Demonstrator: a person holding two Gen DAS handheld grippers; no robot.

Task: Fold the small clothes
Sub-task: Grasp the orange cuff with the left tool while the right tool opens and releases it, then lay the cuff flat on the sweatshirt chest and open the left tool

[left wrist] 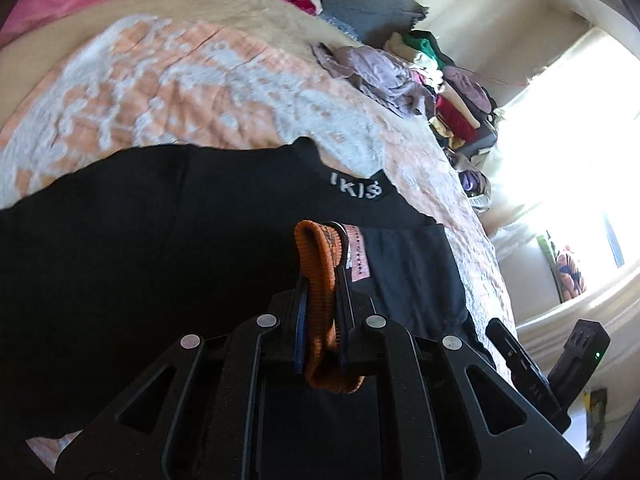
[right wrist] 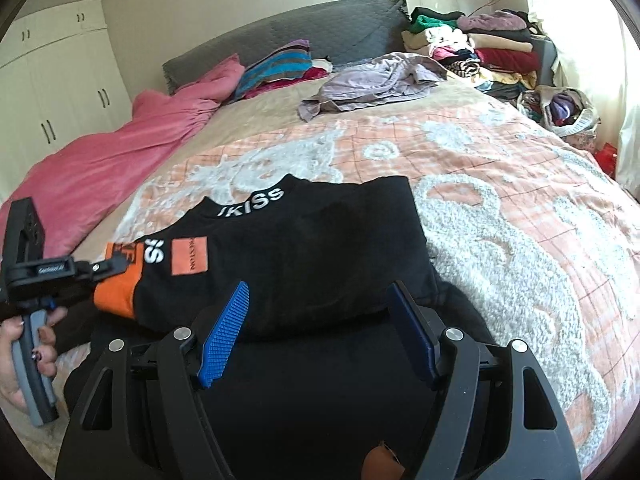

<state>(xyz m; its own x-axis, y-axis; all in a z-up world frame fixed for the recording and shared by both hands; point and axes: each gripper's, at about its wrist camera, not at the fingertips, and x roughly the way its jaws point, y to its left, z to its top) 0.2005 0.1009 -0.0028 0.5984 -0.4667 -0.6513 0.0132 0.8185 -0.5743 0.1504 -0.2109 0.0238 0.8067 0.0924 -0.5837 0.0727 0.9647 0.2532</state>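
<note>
A black top (right wrist: 304, 248) with white lettering on the collar and orange sleeve cuffs lies on the peach and white bedspread (right wrist: 500, 200). It also shows in the left wrist view (left wrist: 160, 240). My left gripper (left wrist: 322, 264) is shut on the orange cuff (left wrist: 318, 280) of one sleeve. In the right wrist view the left gripper (right wrist: 116, 262) holds that cuff (right wrist: 116, 294) at the top's left side. My right gripper (right wrist: 320, 296) is open and empty, just above the near edge of the black top.
A pink blanket (right wrist: 100, 160) lies along the bed's left side. A crumpled lilac garment (right wrist: 376, 80) lies at the far end. Folded clothes (right wrist: 480, 48) are stacked at the far right, with a bag of clothes (right wrist: 560, 112) below. A grey headboard (right wrist: 320, 28) stands behind.
</note>
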